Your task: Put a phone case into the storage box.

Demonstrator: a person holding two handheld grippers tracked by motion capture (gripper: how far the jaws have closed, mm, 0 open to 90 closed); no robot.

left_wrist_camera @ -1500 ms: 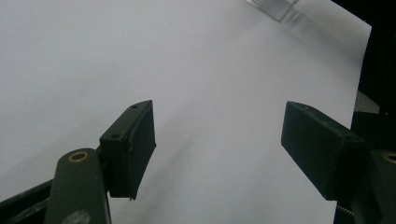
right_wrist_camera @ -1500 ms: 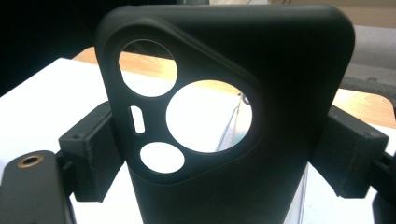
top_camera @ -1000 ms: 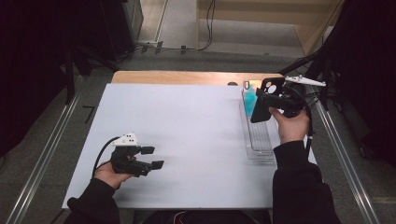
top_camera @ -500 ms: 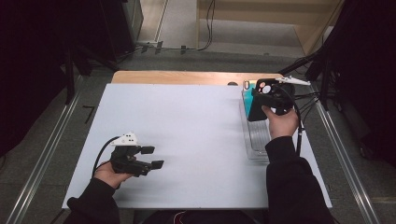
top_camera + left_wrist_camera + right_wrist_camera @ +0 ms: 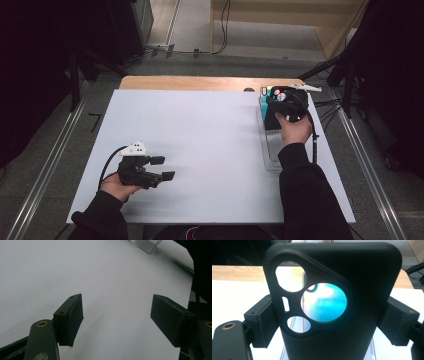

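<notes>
My right gripper (image 5: pixel 281 104) is shut on a black phone case (image 5: pixel 342 272) with round camera cut-outs, its pads pressing on the two long sides. It holds the case upright over the far end of a clear plastic tray (image 5: pixel 270 152) at the table's right side. A teal flat item (image 5: pixel 261 102) stands in the tray just behind the case and shows through the cut-outs (image 5: pixel 324 302). My left gripper (image 5: pixel 163 168) rests on the white table near the front left, open, with bare tabletop between its pads (image 5: pixel 71 317).
The white tabletop (image 5: pixel 200 135) has a wooden strip (image 5: pixel 200 82) along its far edge. Cables trail off the right edge by the tray. A corner of the clear tray (image 5: pixel 146 244) lies far ahead of the left gripper.
The right hand has carried the case a little left and down, closer to the tray's far end and the teal item. The left hand has not moved.
</notes>
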